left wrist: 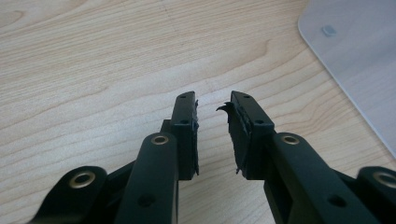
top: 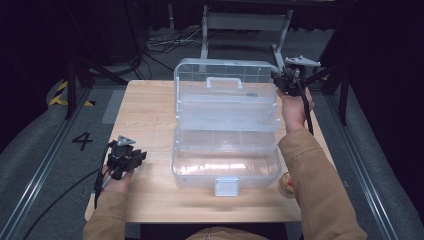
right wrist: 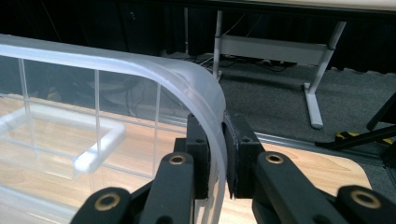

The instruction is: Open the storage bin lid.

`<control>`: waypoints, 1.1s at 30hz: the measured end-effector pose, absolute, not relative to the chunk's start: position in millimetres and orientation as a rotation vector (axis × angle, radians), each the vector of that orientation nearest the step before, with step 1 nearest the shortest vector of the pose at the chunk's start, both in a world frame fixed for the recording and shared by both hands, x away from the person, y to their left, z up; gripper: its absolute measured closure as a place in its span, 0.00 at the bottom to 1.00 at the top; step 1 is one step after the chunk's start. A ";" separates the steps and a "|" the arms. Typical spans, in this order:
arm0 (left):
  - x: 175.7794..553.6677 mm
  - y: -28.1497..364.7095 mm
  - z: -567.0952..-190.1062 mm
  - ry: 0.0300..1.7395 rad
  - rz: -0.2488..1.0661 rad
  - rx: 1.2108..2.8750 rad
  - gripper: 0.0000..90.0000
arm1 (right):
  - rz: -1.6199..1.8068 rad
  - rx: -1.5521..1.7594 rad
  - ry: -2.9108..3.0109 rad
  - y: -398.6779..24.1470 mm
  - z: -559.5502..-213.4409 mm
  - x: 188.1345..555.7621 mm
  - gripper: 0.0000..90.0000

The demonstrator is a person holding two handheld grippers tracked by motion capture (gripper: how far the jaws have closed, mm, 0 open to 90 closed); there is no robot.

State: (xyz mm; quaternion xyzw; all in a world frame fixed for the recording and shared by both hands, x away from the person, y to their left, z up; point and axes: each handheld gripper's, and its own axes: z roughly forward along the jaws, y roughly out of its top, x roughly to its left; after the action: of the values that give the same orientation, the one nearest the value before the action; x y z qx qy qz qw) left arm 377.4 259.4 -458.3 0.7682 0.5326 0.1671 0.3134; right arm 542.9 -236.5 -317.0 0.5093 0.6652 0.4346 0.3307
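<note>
A clear plastic toolbox [top: 225, 160] stands open in the middle of the wooden table [top: 150, 110], its lid [top: 225, 82] raised upright with a white handle on it. My right gripper [top: 281, 80] is shut on the lid's upper right corner; in the right gripper view the lid rim [right wrist: 205, 98] runs between the two pads of my right gripper [right wrist: 216, 154]. My left gripper [top: 131, 159] rests low over the table to the left of the box, open with nothing in it. In the left gripper view my left gripper [left wrist: 214, 100] points at bare wood, with the box's corner [left wrist: 355, 70] at the right.
A small round object [top: 286, 183] lies on the table by the box's front right corner. A white latch [top: 226, 187] hangs at the box's front. Beyond the table are a white stand [top: 245, 22], floor cables and dark curtains.
</note>
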 end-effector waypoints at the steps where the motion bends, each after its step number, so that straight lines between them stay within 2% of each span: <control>1: 377.0 259.7 -458.5 1.408 0.439 2.023 0.80 | 1.138 1.326 1.739 -236.7 -317.7 544.1 0.91; 8: 375.9 260.5 -458.6 1.411 0.435 2.020 0.80 | 1.137 1.329 1.751 -237.3 -320.5 549.8 0.91; 19: 369.2 228.8 -451.1 1.248 0.432 2.117 0.79 | 1.132 1.336 1.773 -237.8 -324.8 559.1 0.91; 33: 364.9 228.7 -451.5 1.215 0.371 2.115 0.80 | 1.134 1.340 1.791 -239.3 -330.7 567.8 0.90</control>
State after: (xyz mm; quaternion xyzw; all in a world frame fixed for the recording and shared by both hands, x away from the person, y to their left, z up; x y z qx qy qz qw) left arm 364.9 228.7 -451.5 0.8091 0.4647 0.1417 0.3307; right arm 567.8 -239.3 -330.7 0.5076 0.6786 0.4298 0.3116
